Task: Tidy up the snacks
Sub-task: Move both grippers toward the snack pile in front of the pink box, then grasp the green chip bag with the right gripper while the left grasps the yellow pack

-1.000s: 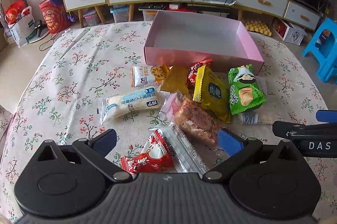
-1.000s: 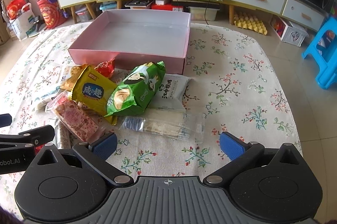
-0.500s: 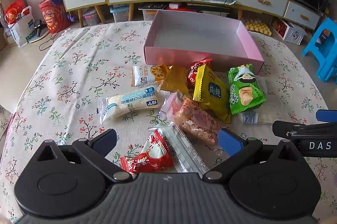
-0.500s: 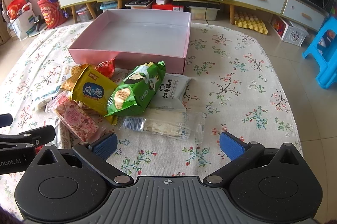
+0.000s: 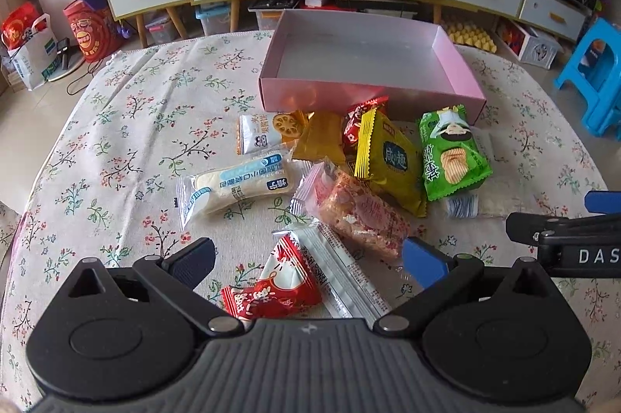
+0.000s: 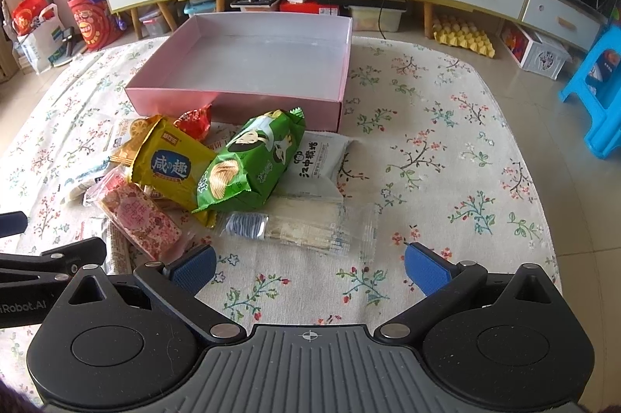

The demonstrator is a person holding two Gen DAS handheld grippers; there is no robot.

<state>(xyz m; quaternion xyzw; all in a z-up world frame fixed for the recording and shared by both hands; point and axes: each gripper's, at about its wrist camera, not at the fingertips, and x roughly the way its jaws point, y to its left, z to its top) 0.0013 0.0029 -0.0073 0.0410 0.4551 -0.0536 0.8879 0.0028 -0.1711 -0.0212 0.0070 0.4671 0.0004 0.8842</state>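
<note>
Both grippers' fingers are wide — left gripper (image 5: 308,257) over the red pack (image 5: 273,290), right gripper (image 6: 308,263) near the clear pack (image 6: 306,226). Only the right view shows the white pack (image 6: 320,160).

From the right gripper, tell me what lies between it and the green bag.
In the right wrist view, a clear packet lies between the open right gripper and the green bag, its far edge tucked under the bag.

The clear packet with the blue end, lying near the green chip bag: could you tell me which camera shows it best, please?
The right wrist view: the clear packet lies in full, unobstructed, before the open right gripper. In the left wrist view only its blue end peeks out beside the green chip bag.
</note>
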